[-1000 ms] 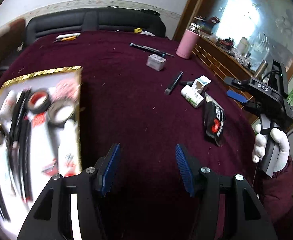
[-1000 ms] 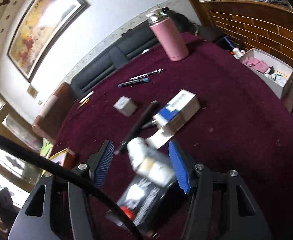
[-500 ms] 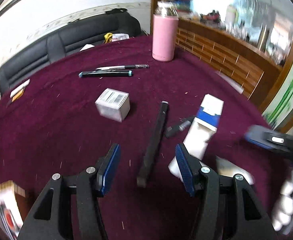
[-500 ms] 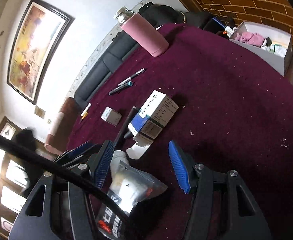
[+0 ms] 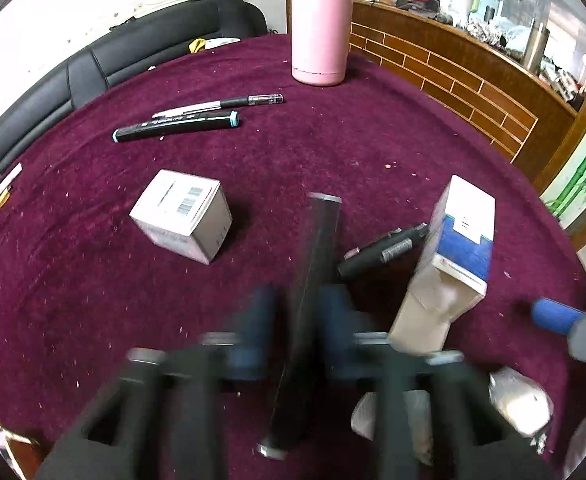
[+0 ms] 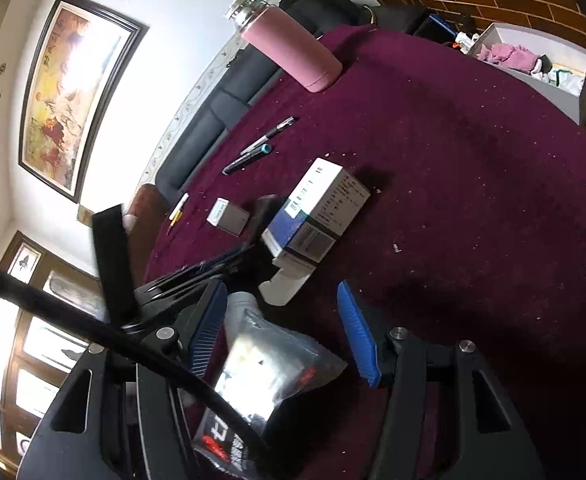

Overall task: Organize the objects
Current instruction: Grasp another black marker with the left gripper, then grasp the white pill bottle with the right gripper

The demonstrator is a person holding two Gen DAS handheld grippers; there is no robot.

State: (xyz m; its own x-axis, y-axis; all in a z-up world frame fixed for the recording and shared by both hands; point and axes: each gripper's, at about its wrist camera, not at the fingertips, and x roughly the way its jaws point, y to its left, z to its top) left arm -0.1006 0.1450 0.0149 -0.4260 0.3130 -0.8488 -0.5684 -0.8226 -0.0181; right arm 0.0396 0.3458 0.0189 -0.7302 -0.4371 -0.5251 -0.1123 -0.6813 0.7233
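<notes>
Left wrist view shows the left gripper (image 5: 297,320), blurred, with its blue pads pinched on a long flat black bar (image 5: 313,280) that lies on the maroon tablecloth (image 5: 373,140), its far end pointing away toward the pink bottle (image 5: 320,24). A small white barcoded box (image 5: 183,214) sits to the bar's left; a blue-and-white carton (image 5: 459,236) with an open flap and a short black tool (image 5: 381,250) lie to its right. Right wrist view shows the right gripper (image 6: 283,332) with its jaws about half apart, straddling a clear plastic packet (image 6: 265,364) on the cloth without pressing it.
</notes>
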